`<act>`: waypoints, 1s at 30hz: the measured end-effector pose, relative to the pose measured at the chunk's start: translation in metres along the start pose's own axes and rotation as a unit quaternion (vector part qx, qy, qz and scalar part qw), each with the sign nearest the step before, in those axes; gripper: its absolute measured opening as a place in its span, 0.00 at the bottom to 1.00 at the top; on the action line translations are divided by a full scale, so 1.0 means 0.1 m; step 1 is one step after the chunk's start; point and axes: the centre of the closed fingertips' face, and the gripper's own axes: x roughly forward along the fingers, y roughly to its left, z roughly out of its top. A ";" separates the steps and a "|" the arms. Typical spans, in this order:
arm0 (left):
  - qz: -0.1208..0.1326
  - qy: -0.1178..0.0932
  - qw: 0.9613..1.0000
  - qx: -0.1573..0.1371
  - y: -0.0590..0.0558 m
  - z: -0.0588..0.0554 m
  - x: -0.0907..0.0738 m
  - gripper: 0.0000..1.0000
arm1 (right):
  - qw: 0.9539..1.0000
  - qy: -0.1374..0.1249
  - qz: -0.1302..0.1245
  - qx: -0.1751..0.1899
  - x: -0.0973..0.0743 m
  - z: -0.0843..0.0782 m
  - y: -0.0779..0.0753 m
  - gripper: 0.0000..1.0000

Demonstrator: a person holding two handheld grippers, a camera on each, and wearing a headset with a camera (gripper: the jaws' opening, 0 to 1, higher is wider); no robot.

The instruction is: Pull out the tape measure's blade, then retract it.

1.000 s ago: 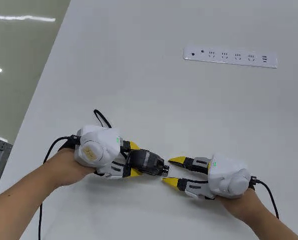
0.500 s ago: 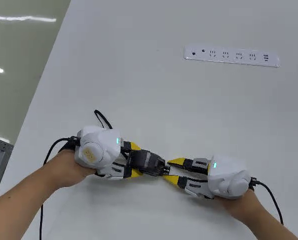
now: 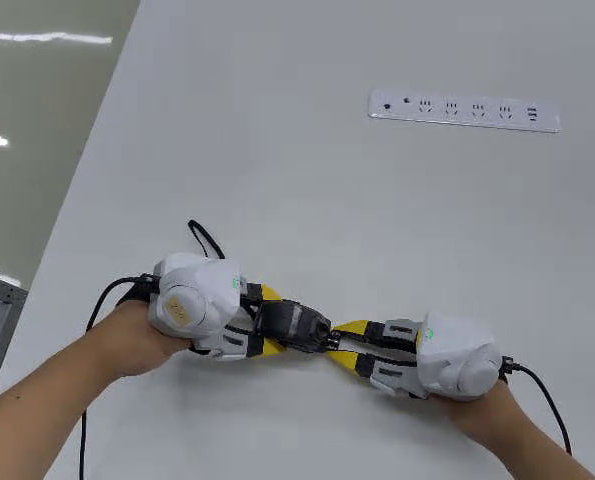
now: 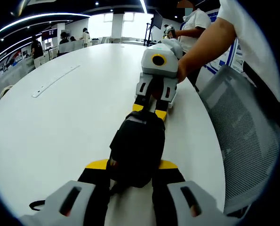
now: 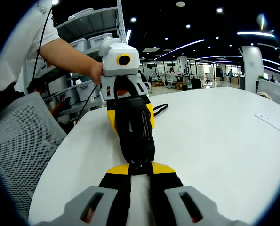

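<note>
Now the left gripper (image 3: pixel 270 320) clamps the black tape measure (image 3: pixel 295 325); just beside it, the right gripper (image 3: pixel 345 342) pinches its front tip.

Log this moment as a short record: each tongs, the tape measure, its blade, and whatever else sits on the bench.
left tongs: shut across the black tape measure
right tongs: closed on the blade tip, right against the case
blade state: no length drawn out yet
table: white, bare around the hands
power strip: white, lying flat at the far side, away from both tongs
</note>
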 end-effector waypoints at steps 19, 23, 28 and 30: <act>0.003 0.003 1.000 0.001 0.00 -0.01 0.00 0.30 | 1.000 -0.007 0.004 0.004 -0.01 0.00 0.00 0.12; 0.003 0.002 1.000 0.001 0.00 -0.01 0.00 0.30 | 1.000 -0.007 0.005 0.000 -0.01 0.00 0.00 0.12; 0.003 0.001 1.000 0.000 0.01 -0.02 -0.01 0.30 | 1.000 -0.008 0.004 0.002 -0.02 0.00 0.00 0.11; 0.003 0.001 1.000 0.000 0.01 -0.02 -0.01 0.30 | 1.000 -0.008 0.004 0.000 -0.02 0.00 0.00 0.11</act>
